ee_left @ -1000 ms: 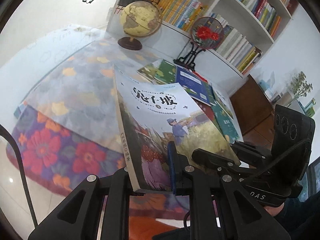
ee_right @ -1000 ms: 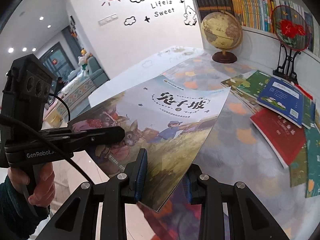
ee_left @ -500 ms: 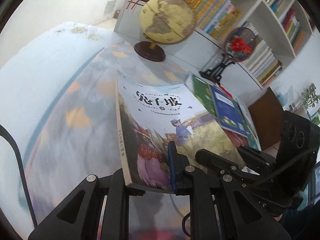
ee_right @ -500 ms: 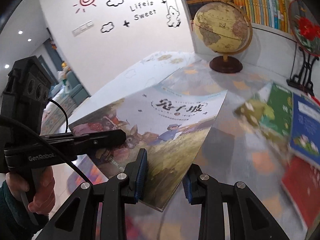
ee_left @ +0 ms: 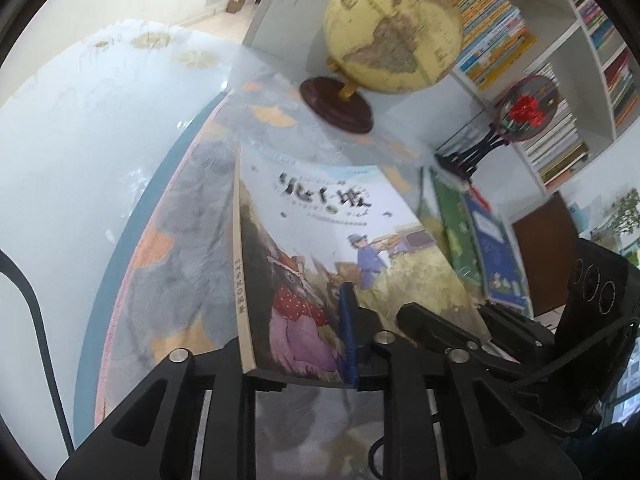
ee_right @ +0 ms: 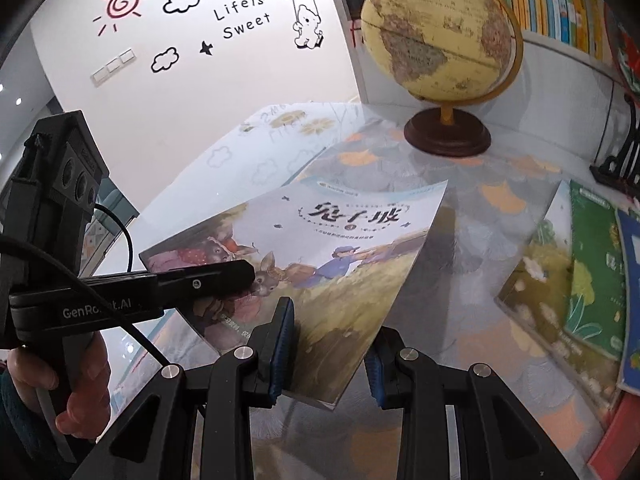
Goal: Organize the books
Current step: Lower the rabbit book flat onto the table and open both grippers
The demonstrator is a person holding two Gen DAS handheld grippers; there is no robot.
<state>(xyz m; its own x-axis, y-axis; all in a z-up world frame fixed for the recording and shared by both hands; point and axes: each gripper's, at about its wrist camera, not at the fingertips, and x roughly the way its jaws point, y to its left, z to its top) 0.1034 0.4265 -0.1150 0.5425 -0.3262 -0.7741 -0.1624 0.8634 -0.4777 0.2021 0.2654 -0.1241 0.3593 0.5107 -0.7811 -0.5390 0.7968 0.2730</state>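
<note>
A picture book with a pale cover and a rabbit drawing hangs tilted just above the table, held by both grippers. My left gripper has the spine-side bottom edge between its fingers. Its blue pad lies against the cover while the jaws are opening. From the right wrist view the same book shows its lower corner caught in my right gripper, which is shut on it. The left gripper's upper finger rests across the cover there, and a hand grips its handle.
A yellow globe on a dark round base stands close ahead on the glass-topped floral table. Several books lie flat to the right. A red fan ornament and full bookshelves sit behind.
Both grippers carried the book forward across the table and lower, so the globe now looms close. The flat books slid to the right edge of view.
</note>
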